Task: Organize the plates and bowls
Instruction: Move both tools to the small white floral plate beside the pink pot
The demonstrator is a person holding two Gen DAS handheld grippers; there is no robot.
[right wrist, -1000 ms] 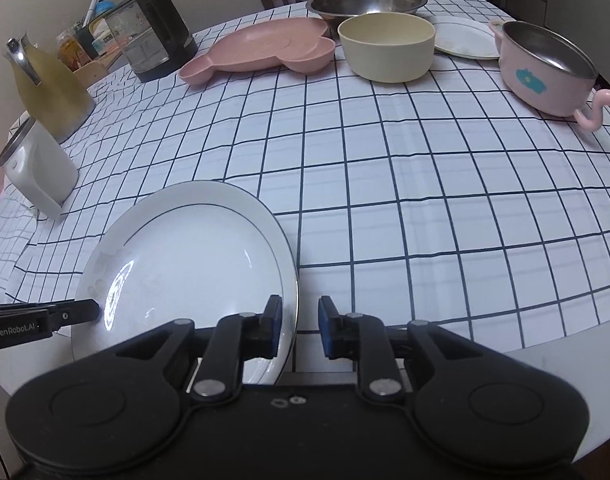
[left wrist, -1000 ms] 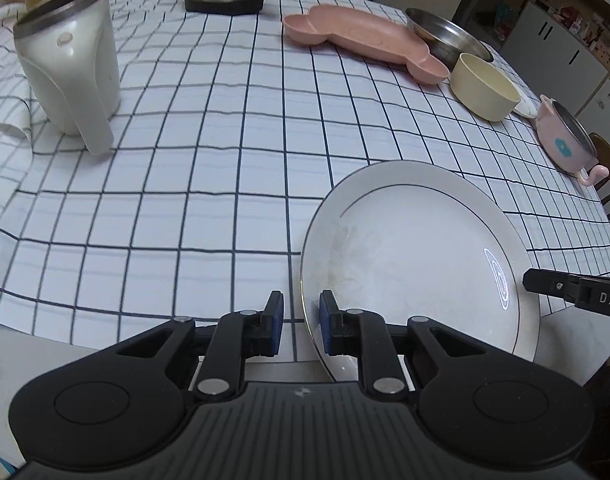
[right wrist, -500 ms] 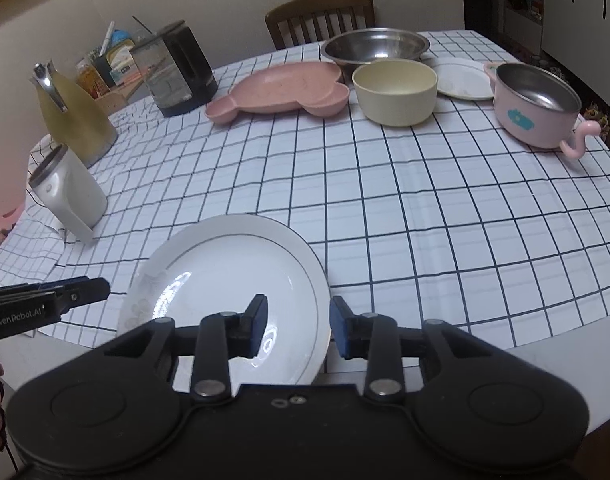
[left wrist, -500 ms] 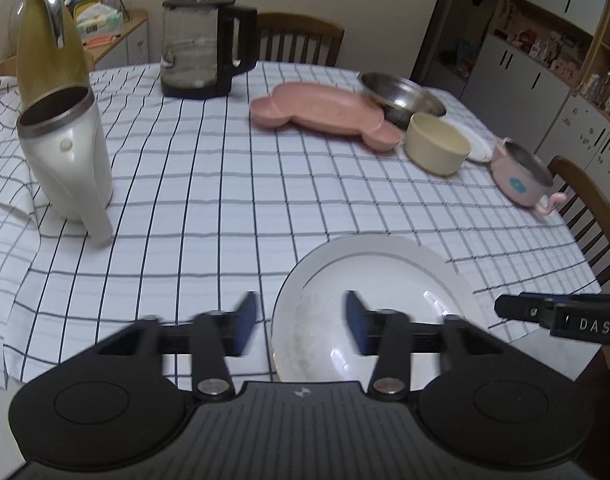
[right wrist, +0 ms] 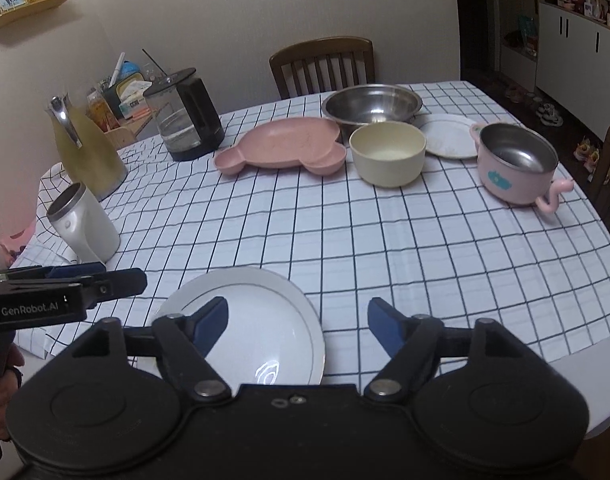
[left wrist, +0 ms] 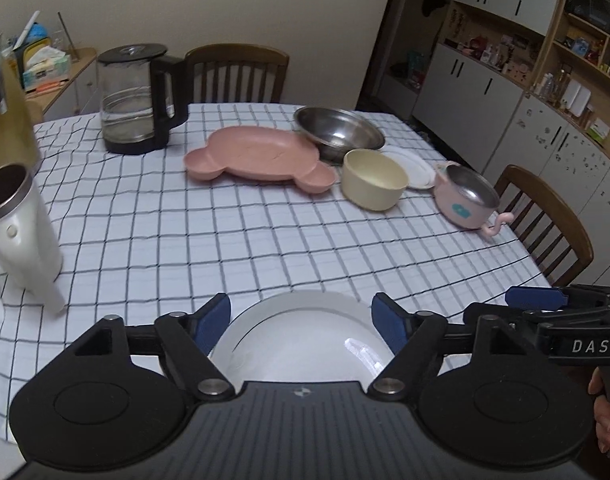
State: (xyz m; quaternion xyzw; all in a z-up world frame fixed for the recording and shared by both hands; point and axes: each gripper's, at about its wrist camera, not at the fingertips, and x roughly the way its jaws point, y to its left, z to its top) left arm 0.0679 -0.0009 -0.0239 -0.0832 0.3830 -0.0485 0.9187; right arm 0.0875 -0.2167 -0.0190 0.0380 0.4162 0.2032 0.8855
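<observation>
A large white plate (left wrist: 301, 336) (right wrist: 261, 320) lies at the near edge of the checked tablecloth. My left gripper (left wrist: 303, 322) is open and empty above it. My right gripper (right wrist: 297, 322) is open and empty above the plate's right edge. At the far side stand a pink bear-shaped tray (left wrist: 257, 158) (right wrist: 283, 146), a steel bowl (left wrist: 339, 132) (right wrist: 371, 104), a cream bowl (left wrist: 373, 178) (right wrist: 387, 152), a small white plate (left wrist: 415, 166) (right wrist: 451, 140) and a pink handled bowl (left wrist: 465, 198) (right wrist: 515, 166).
A glass kettle (left wrist: 135, 98) (right wrist: 187, 114), a yellow jug (right wrist: 85, 148) and a white steel-rimmed cup (left wrist: 19, 224) (right wrist: 83, 224) stand at the left. Wooden chairs (left wrist: 237, 74) (left wrist: 545, 220) flank the table. Cabinets (left wrist: 505, 92) line the right wall.
Both grippers opened wide and pulled back and up from the white plate. The plate stays on the table near the front edge.
</observation>
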